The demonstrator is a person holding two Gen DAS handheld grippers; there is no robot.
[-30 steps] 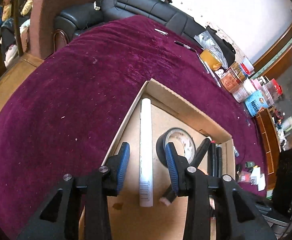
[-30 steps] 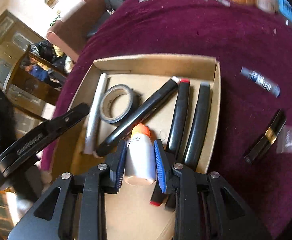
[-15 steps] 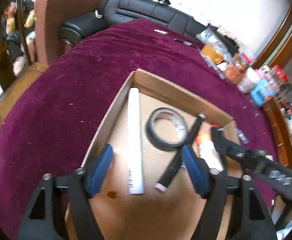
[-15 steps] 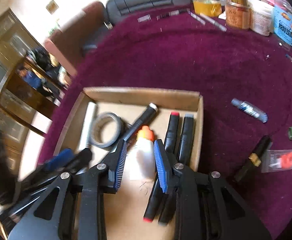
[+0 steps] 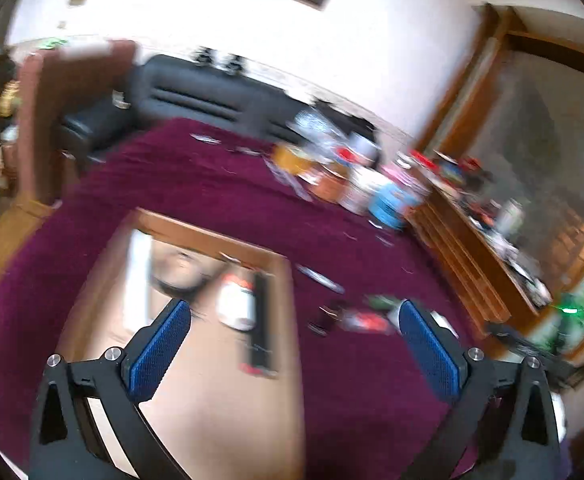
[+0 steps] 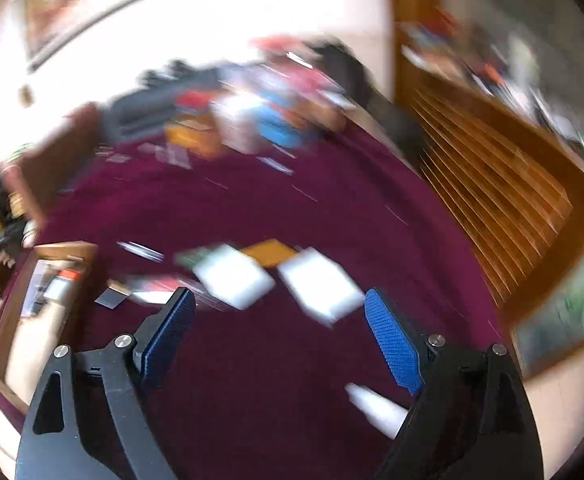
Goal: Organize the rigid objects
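Since both your grippers, left (image 5: 294, 334) and right (image 6: 277, 328), are opening empty, go right: two white blocks (image 6: 231, 276) lie just ahead, beside the box (image 6: 65, 250).

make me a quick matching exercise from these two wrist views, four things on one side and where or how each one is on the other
Things:
1. left claw
2. small white bottle with orange cap
3. two white flat blocks
4. cardboard box

Places or states:
A. lying inside the box
B. on the purple cloth, outside the box, ahead of the right claw
C. jaws opening, nothing between them
D. sitting on the purple cloth, holding several items

Pairs: 1-C, 2-A, 3-B, 4-D
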